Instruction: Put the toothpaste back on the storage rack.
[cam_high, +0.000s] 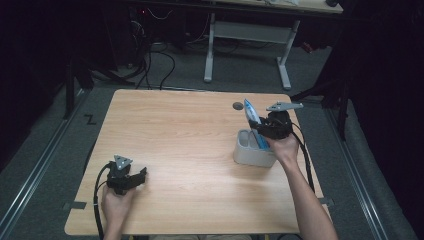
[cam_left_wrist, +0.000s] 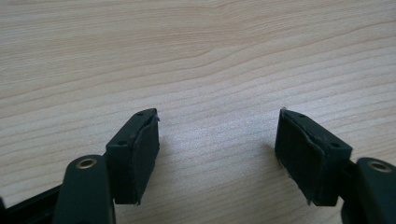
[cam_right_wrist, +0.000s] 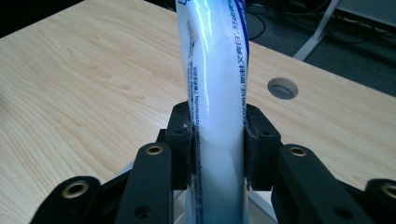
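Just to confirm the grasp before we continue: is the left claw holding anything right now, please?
No, the left claw stands open over the bare wooden table with nothing between its jaws.

A light brown wooden table (cam_high: 190, 150) with a rounded top fills the middle of the high view. The wood has soft wavy lines running across it. Near the upper right of the table top there is a small round grey hole (cam_high: 238, 106). In the right gripper view the same hole sits at the right of the frame. A pale grey plastic tub with rounded corners (cam_high: 250, 152) stands on the table at the right side of the high view, just below the hole. The table stands on a grey carpet floor (cam_high: 60, 150). The left half of the table top is bare wood.
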